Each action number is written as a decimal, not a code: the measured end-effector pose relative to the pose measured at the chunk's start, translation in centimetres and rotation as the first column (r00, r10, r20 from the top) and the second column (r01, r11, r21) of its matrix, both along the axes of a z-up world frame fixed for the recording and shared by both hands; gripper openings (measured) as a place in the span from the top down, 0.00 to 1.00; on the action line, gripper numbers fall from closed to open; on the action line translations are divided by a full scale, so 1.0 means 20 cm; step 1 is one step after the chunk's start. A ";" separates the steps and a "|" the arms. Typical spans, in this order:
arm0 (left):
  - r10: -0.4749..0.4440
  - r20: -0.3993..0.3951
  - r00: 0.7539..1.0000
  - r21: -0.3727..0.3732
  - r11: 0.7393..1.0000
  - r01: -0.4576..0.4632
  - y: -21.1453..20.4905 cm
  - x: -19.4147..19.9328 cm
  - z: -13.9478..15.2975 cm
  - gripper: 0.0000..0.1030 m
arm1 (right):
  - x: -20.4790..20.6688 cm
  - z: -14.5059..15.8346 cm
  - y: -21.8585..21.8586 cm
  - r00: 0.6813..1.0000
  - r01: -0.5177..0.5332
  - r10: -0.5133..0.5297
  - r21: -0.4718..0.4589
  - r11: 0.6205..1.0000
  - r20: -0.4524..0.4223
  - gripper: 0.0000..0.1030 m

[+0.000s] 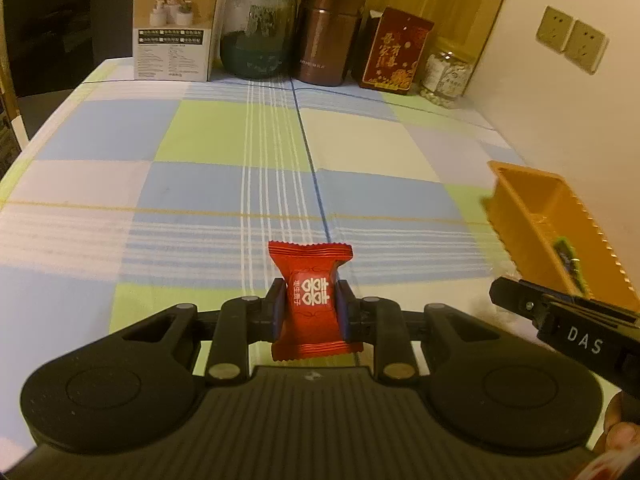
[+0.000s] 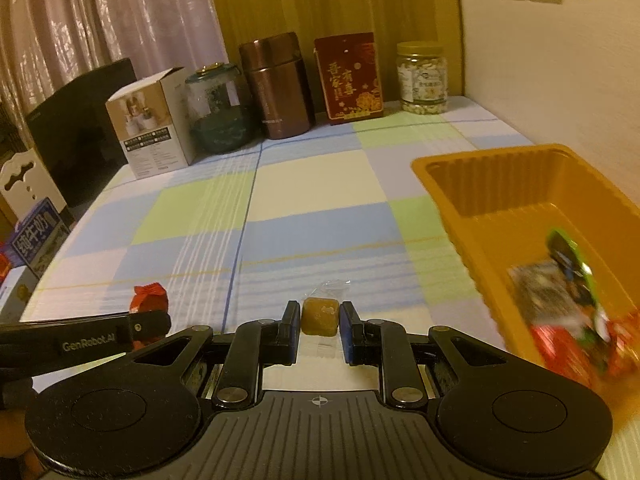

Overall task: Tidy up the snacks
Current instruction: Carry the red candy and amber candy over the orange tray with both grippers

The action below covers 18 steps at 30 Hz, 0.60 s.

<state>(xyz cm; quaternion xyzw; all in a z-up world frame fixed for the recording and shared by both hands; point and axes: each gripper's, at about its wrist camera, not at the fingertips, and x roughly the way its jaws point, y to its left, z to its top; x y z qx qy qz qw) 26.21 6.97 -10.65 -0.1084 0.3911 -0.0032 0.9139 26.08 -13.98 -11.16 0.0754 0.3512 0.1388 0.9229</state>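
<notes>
My left gripper (image 1: 311,300) is shut on a red candy packet (image 1: 310,300) with a white double-happiness mark, held upright above the checked tablecloth (image 1: 200,140). In the right wrist view that red candy packet (image 2: 149,298) and the left gripper (image 2: 154,324) show at the lower left. My right gripper (image 2: 320,316) is shut on a brown cube candy (image 2: 320,316) in clear wrap. An orange tray (image 2: 500,200) lies to the right, with several wrapped snacks (image 2: 572,300) in its near end. The orange tray (image 1: 532,216) also shows at the right of the left wrist view, behind the right gripper (image 1: 498,294).
Along the far edge stand a white box (image 1: 176,28), a dark glass jar (image 1: 256,32), a brown flask (image 1: 328,32), a red gift box (image 1: 394,52) and a clear jar of nuts (image 1: 446,74). A wall (image 1: 560,100) with sockets bounds the right side. A blue milk carton (image 2: 38,236) sits left.
</notes>
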 end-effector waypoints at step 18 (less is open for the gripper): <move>-0.008 0.062 0.998 -0.021 1.000 0.009 -0.15 -0.57 0.35 0.78 | -0.53 0.36 -0.15 0.997 0.017 -0.020 0.044 0.999 0.068 0.80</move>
